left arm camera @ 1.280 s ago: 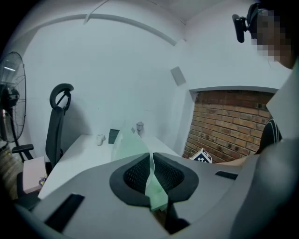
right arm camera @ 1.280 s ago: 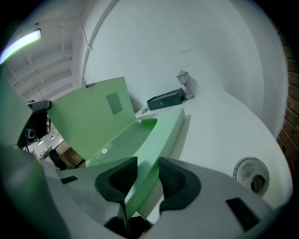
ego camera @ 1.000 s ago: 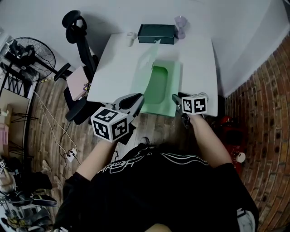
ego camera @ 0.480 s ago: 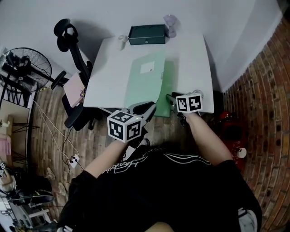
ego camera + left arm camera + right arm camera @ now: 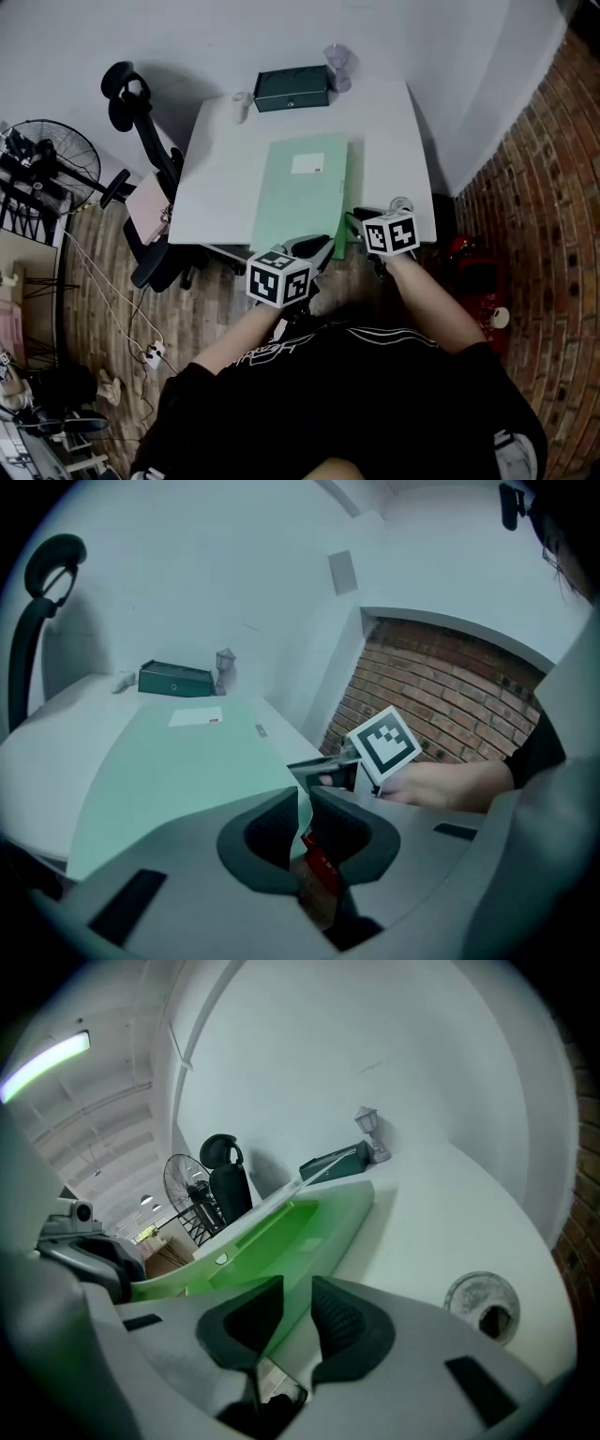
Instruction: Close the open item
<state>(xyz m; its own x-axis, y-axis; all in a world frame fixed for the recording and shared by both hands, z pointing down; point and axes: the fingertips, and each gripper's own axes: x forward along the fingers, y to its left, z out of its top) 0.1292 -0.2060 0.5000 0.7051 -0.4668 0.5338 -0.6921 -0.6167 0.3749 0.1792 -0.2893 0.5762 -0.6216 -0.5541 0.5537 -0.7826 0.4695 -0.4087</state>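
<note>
Lying lengthwise on the white table [image 5: 389, 141]: green folder [image 5: 302, 192], cover down almost flat on its base. At the near edge, left gripper [image 5: 317, 246], jaws nearly together and just starting to open, thin cover edge pinched between them. Just beside it, right gripper [image 5: 354, 217], jaws closing, narrow gap, base edge between them.

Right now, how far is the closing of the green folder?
Nearly done. The cover of the green folder lies down over it. In hand: the left gripper pinches the cover's near corner; the right gripper is closing its jaws, the folder's lower edge between them. Left: the inside shows there, so probably press flat, then release.
</note>
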